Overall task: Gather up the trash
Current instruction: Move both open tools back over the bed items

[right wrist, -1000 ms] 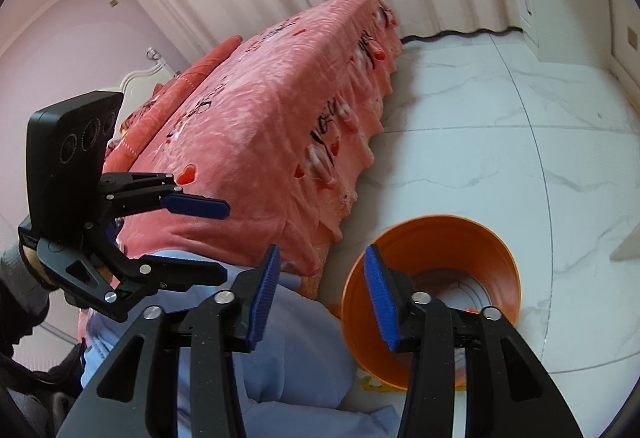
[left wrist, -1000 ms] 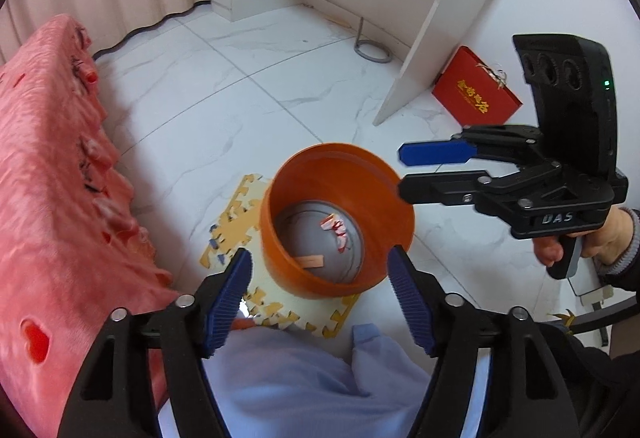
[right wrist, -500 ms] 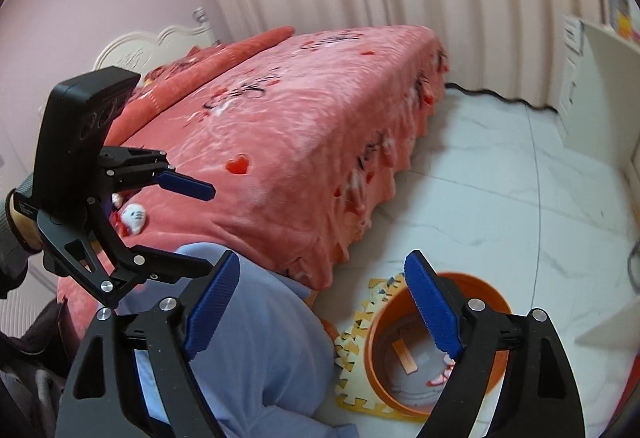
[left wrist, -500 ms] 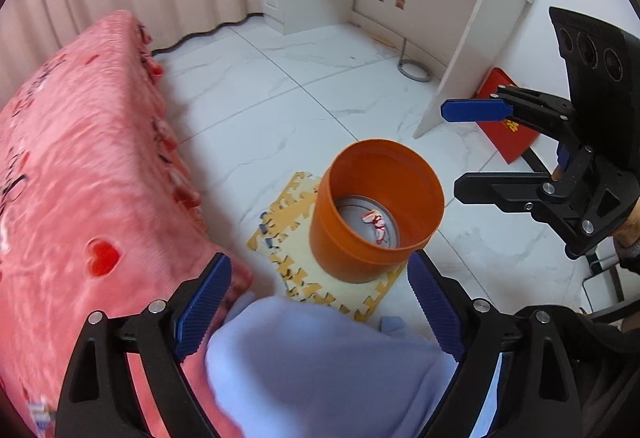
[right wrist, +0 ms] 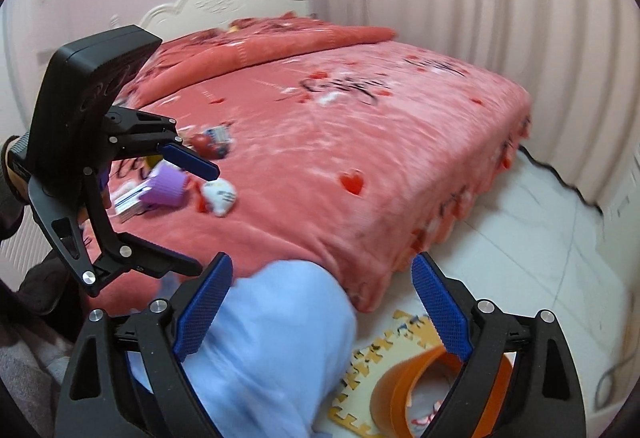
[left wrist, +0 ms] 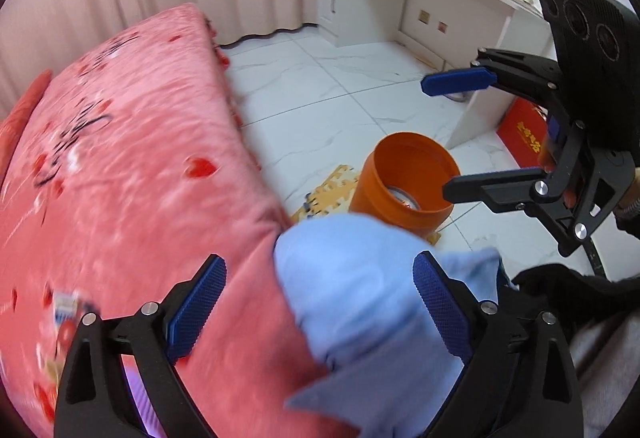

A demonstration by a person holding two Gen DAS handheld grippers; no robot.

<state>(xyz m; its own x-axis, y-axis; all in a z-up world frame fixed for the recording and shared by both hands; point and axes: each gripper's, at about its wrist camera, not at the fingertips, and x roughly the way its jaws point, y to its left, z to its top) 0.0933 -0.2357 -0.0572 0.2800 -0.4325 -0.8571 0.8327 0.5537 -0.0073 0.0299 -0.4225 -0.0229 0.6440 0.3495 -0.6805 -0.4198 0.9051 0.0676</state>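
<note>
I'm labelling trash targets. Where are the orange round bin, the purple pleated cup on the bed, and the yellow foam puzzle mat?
Orange round bin [left wrist: 394,194]: left wrist view, outer wall.
Purple pleated cup [right wrist: 166,185]: right wrist view, ribbed side.
Yellow foam puzzle mat [right wrist: 394,334]: right wrist view, top surface.

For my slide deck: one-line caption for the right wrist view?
Both grippers, right and left, opening and empty above the pink bed; orange bin below.

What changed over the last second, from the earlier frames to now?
Both grippers lifted away from the orange bin and swung toward the bed. The right gripper, nearly shut before, is opening; the left gripper is opening wider too. Nothing sits between either's jaws. The bin, with scraps inside, stayed on its foam mat.
</note>
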